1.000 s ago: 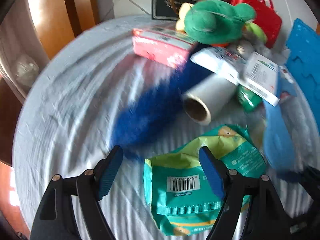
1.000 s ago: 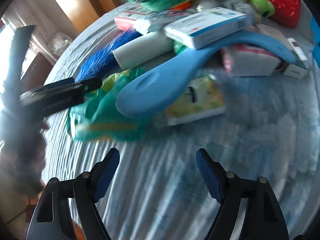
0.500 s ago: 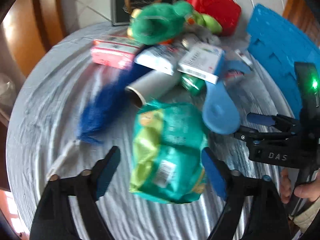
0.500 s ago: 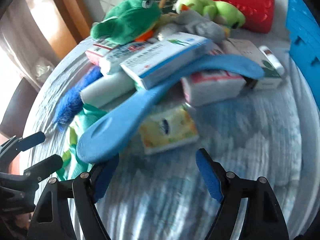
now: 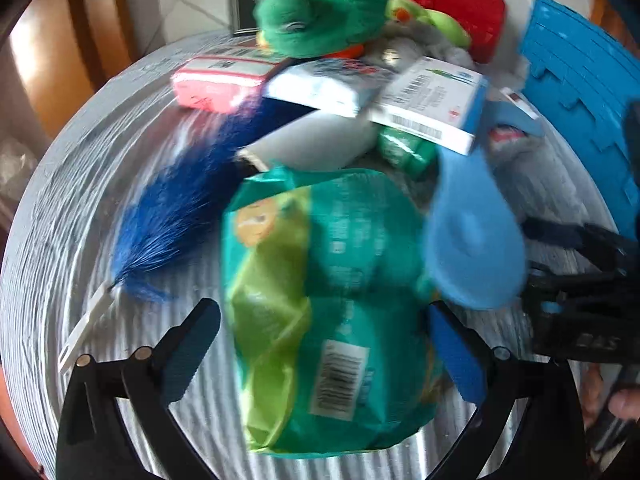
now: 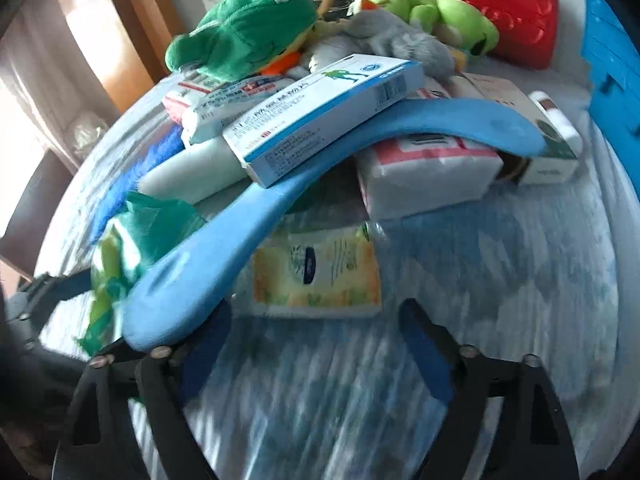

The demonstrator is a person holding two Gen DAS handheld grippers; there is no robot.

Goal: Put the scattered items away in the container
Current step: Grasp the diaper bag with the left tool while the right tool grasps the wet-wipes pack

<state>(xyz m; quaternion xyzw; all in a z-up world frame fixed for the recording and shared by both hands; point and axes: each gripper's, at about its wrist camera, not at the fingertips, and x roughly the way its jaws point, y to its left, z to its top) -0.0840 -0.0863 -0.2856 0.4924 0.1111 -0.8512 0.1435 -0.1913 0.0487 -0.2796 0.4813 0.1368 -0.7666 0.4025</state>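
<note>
A green snack bag lies on the round cloth-covered table. My left gripper straddles it, jaws opening, and the blue pads stand beside its edges without pressing. My right gripper hangs over bare cloth, jaws opening with nothing between them. A yellow wipes pack lies just ahead of it. The broad end of a long light-blue shoehorn rests over its left finger. A red basket stands at the back of the table.
The pile holds a green frog plush, a blue-and-white box, a white roll, a blue feather duster and pink tissue packs. A folded blue crate is at the right. A hand holds the right gripper.
My left gripper moved forward over the green bag and its jaws widened around it. My right gripper moved closer to the pile and widened; the shoehorn's end now overlaps its left finger.
</note>
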